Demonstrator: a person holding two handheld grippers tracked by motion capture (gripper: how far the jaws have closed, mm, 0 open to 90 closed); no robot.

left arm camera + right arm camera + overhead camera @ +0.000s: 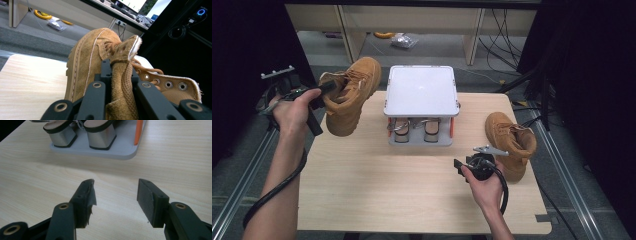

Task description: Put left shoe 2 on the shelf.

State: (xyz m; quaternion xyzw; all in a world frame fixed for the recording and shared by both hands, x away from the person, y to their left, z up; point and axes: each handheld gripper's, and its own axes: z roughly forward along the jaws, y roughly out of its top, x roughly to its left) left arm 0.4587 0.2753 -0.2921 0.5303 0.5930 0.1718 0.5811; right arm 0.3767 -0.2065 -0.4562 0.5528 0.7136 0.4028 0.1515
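Note:
A tan suede boot [351, 97] hangs in the air over the table's back left corner, toe pointing away and up. My left gripper [323, 91] is shut on its heel collar; in the left gripper view the black jaws of the left gripper [120, 68] pinch the folded collar of the boot [87, 62]. The second boot [510, 142] stands on the table at the right. Just left of it, my right gripper [460, 166] is low over the wood. Its jaws [115, 192] stand open with nothing between them.
A small grey rack [421, 90] with a white top plate and orange posts stands mid-table; a pair of block-heeled sandals [80, 132] sits on its lower shelf [120, 151]. Cables hang at the back right. Metal rails run along both table sides.

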